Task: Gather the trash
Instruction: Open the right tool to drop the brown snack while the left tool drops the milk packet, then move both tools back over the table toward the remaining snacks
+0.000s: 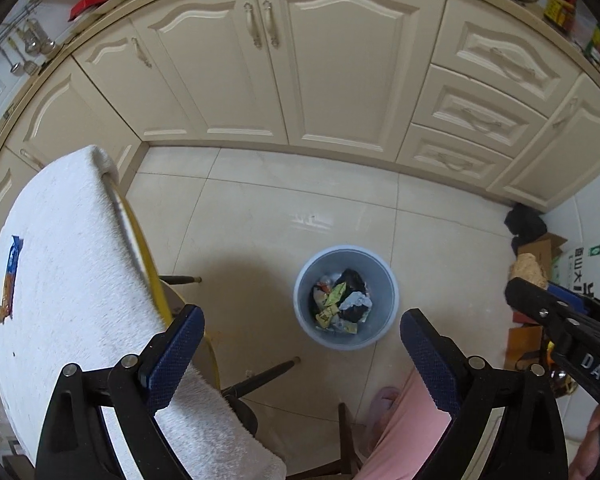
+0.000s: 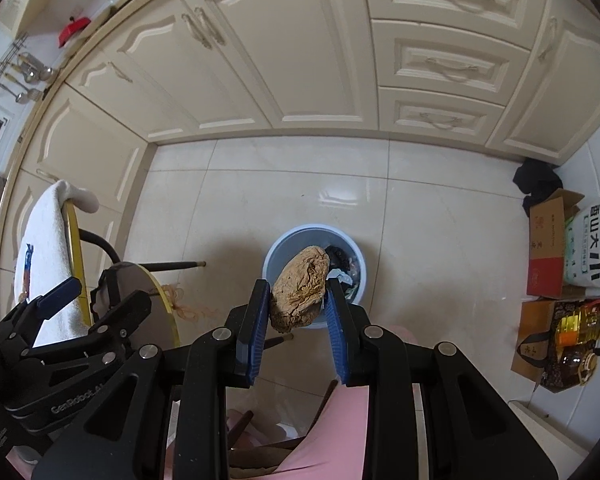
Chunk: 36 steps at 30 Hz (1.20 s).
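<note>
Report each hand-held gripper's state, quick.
Left hand-held gripper: open, nothing between its jaws, above the trash bin.
Right hand-held gripper: shut on a crumpled brown paper wad.

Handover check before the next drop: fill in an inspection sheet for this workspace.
Surface: glossy cream tiled floor; round table under a white towel.
Job's things: grey-blue plastic bin on the floor, holding wrappers; crumpled brown paper wad; blue snack wrapper on the towel.
Clutter: cardboard boxes, rice sack, oil bottle, by the wall.
Grippers: left gripper open, empty, above the bin; right gripper shut on the wad.
Cables: nothing seen.
Surroundings: cream kitchen cabinets; a person's pink-clad leg.
</note>
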Tool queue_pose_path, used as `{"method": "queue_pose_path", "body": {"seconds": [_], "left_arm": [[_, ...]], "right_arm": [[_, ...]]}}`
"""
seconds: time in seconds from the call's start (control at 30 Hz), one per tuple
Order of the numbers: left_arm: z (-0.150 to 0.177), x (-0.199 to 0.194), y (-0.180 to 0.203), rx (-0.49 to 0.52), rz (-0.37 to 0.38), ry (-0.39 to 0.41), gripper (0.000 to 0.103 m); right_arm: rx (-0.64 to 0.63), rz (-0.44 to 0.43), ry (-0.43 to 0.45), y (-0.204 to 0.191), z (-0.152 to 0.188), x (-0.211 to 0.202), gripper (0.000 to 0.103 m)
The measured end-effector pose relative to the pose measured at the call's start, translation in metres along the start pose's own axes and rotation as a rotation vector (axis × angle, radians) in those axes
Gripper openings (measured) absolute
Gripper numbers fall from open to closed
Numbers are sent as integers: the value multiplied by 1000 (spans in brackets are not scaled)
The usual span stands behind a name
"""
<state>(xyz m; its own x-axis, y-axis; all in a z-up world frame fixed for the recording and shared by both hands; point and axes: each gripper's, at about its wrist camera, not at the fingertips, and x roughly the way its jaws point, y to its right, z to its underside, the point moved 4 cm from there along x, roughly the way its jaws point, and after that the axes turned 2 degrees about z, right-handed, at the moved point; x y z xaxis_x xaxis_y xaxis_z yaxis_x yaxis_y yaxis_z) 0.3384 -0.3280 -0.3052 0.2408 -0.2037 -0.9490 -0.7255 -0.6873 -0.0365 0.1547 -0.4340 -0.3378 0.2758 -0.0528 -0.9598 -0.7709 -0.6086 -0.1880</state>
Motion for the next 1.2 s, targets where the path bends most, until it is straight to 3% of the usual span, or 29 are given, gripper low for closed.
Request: {"method": "queue_pose_path", "body": {"seconds": [0.43,0.5,0.57,0.6,0.73,0.97,1.2], "left_arm": [[16,-30,-39,-72,9,19,97],[17,-33,-43,-78,12,22,97],[17,-35,-45,-79,11,25,97],[18,-36,-45,-80,10,24,97],[19,-36,-48,-90,16,21,97],[18,-39,-48,-88,34,20,97],[22,-46,-46,-75,42,23,97]], "right_arm": [[-79,-46,13,-43,-10,3,30],[-97,-45,14,-48,-11,3,37],[-107,-31,26,-51,-11,1,64],[-113,-18,43,-52,-11,-1,68],[-134,26,64,-53,-10,-5,71],[-123,82,78,-46,-11,-9,85],[-121,98,87,-46,-3,-19,87]]}}
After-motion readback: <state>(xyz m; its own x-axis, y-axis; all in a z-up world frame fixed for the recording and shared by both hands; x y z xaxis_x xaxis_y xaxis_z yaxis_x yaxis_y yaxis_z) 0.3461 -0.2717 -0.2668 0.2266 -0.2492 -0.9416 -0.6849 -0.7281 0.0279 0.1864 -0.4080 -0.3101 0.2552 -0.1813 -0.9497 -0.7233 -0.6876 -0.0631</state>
